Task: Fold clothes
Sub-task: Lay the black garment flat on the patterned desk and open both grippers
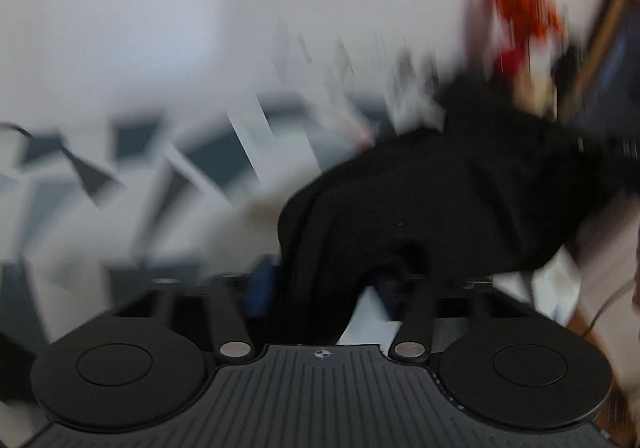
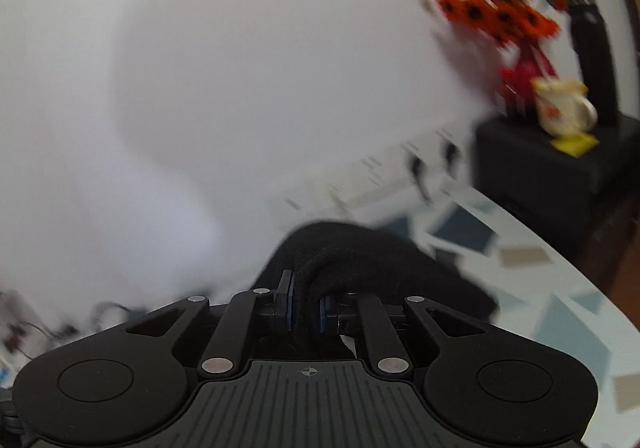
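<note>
Above the patterned table (image 1: 60,168), in the blurred left wrist view, the left gripper (image 1: 326,288) points forward and level with a black garment (image 1: 440,200) bunched between its blue-padded fingers (image 1: 260,288); the jaws look clamped on the cloth, which trails up and to the right, away from the table. From the right wrist view, the right gripper (image 2: 306,308) is tilted toward the white wall, its blue pads (image 2: 289,302) pinching a rolled fold of the same garment (image 2: 360,252) above the table (image 2: 560,288). Beyond the table's far edge stand orange flowers (image 2: 496,8) and a cream jug (image 2: 564,108) on a black cabinet (image 2: 552,172).
</note>
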Tool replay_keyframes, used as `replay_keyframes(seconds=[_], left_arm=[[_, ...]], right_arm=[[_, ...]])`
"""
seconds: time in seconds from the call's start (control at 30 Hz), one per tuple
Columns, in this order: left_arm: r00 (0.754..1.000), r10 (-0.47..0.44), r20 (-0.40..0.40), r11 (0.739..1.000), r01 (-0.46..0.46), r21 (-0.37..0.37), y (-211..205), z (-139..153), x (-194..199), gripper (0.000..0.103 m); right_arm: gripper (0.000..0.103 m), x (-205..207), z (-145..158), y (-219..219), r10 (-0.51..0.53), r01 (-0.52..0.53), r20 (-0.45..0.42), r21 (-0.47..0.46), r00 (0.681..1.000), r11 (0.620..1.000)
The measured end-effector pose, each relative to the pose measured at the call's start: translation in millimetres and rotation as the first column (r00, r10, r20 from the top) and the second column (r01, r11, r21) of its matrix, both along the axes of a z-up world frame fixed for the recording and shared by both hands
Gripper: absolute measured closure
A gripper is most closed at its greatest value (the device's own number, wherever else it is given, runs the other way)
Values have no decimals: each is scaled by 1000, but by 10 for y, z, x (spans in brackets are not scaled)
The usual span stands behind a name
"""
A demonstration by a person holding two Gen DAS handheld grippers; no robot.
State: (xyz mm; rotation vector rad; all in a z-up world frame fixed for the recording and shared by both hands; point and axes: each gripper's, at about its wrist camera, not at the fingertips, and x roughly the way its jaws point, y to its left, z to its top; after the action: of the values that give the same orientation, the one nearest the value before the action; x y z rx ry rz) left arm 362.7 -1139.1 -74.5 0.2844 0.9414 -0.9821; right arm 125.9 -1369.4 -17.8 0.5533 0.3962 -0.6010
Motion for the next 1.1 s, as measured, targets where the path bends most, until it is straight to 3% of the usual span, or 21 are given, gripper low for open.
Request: replay_keyframes(seconds=[0.1, 0.17, 0.23, 0.3, 0.43, 0.5, 0.67, 0.87, 1.1], left_arm=[[997, -74, -2, 986, 74, 151, -264, -421, -212, 36], [997, -76, -13, 978, 77, 192, -302, -549, -266, 34], [997, -65, -35, 977, 71, 200, -282, -589, -258, 28], [998, -41, -49, 984, 49, 173, -215, -550, -230, 24], [997, 26, -79, 995, -18, 98, -139, -429, -153, 17], [997, 38, -72, 997, -32, 73, -91, -387, -123, 17], [991, 118, 56, 992, -120, 35, 436, -177, -14, 10], [963, 268, -28, 963, -267, 48, 1326, -338, 188, 10], [924, 354, -144, 935, -350, 54, 1901, -636, 442, 10]], right_arm=[[76, -163, -615, -308, -53, 63, -163, 55, 985, 996], [70, -115, -644, -327, -39, 51, -168, 67, 985, 996], [50, -66, -674, -347, -25, 39, -173, 79, 985, 996], [39, -18, -703, -366, -11, 27, -177, 90, 984, 996], [29, 79, -762, -404, 18, 4, -185, 114, 983, 993], [28, 127, -791, -423, 32, -8, -189, 126, 982, 992], [28, 249, -864, -471, 68, -37, -197, 156, 978, 987], [30, 1020, -1141, 98, 253, -188, -250, 257, 935, 948], [30, 1722, -1219, 739, 305, -216, -327, 282, 894, 935]])
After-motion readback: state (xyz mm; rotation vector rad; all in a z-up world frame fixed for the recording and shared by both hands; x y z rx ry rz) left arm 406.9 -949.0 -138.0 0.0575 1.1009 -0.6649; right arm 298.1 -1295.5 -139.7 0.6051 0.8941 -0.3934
